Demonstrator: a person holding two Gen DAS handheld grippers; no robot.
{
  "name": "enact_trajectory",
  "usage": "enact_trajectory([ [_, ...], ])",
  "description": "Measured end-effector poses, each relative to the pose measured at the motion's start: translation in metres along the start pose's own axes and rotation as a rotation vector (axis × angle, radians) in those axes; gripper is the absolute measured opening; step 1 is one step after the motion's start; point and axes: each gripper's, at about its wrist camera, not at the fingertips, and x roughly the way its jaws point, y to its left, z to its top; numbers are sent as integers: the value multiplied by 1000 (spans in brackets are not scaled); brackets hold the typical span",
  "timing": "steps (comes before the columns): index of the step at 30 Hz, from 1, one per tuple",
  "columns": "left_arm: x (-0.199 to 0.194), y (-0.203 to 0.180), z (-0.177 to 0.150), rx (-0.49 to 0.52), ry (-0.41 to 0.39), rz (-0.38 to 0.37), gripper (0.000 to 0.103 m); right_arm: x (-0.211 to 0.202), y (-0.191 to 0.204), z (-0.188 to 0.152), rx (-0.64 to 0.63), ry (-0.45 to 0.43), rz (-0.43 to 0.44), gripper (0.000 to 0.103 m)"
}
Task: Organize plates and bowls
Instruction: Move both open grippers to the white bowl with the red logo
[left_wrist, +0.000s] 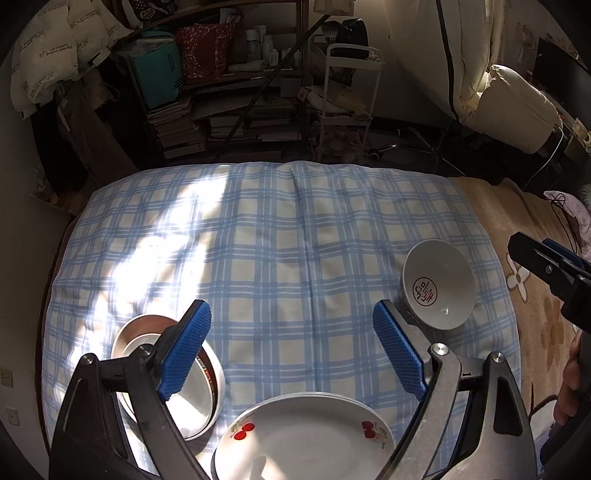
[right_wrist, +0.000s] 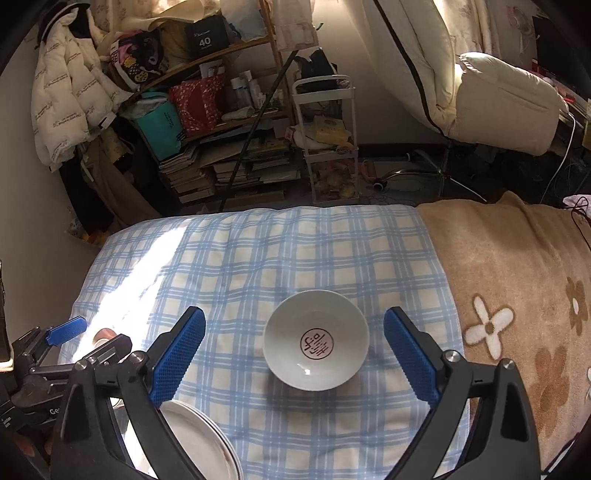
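On the checked bedspread (right_wrist: 258, 258) ahead of my right gripper (right_wrist: 293, 350), fingers spread wide and empty, sits the stamped bowl (right_wrist: 316, 350), so I'd pinch its rim squarely; my left gripper (left_wrist: 291, 350), equally agape, hovers over stacked plates (left_wrist: 303, 432).

Black jointed frames with silver bolts carry blue dimpled pads on the left gripper (left_wrist: 291, 350) and right gripper (right_wrist: 294, 354).

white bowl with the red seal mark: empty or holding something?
Empty. The white bowl sits upright on the checked blue cloth, and its inside shows bare down to the red seal mark; nothing lies in it.
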Motion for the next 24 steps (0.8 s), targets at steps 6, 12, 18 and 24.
enact_trajectory([
  [6,28,-33,8,54,5,-26,88,16,-32,0,31,29,-15,101],
  [12,56,-55,15,87,48,-39,88,34,-52,-3,69,58,-25,101],
  [18,81,-70,19,120,89,-13,88,61,-64,-12,106,115,-10,93],
  [24,106,-81,15,139,144,-5,88,86,-71,-21,135,182,9,89],
])
